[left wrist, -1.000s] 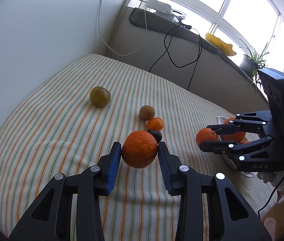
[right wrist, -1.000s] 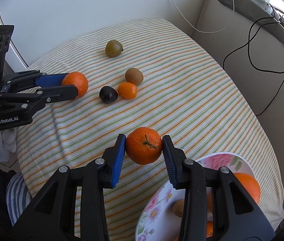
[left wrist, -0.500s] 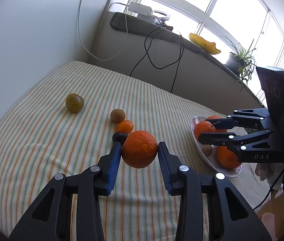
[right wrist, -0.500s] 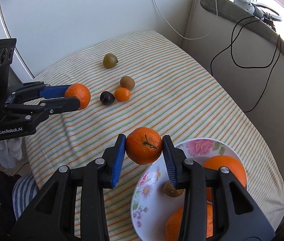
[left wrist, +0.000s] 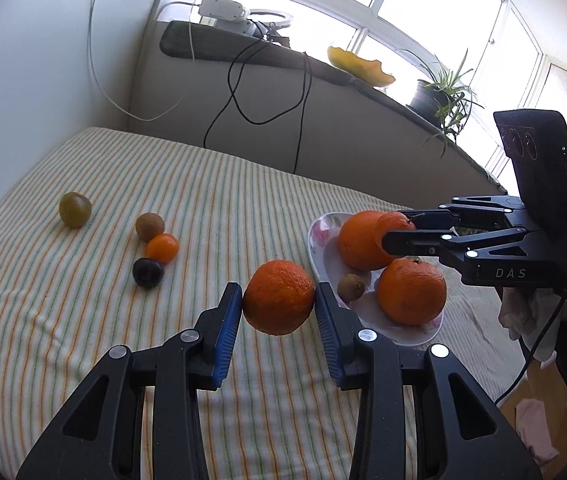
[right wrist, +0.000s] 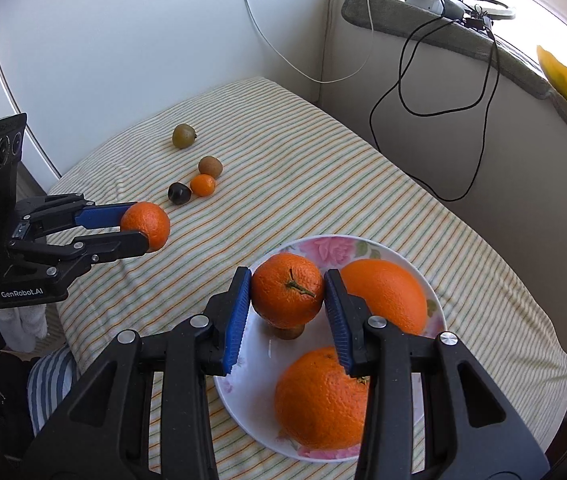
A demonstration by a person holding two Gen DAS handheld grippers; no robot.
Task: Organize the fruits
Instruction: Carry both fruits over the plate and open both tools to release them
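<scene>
Right tool point(right wrist: 287, 300), clenched on stemmed orange mandarin point(right wrist: 287, 294), now over floral white plate point(right wrist: 367, 246); left tool point(left wrist: 279, 304) grips round orange point(left wrist: 278, 297), nearer plate; right view alone shows striped sleeve point(right wrist: 49, 380).

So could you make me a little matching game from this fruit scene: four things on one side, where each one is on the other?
Things:
1. orange with a stalk
2. dark plum
3. small kiwi
4. olive-green fruit

Places:
A. lying on the flowered plate
B. alone at the far end of the striped cloth
C. clamped in the right gripper, above the plate
D. on the cloth beside a small tangerine

Pairs: 1-C, 2-D, 3-A, 4-B
</scene>
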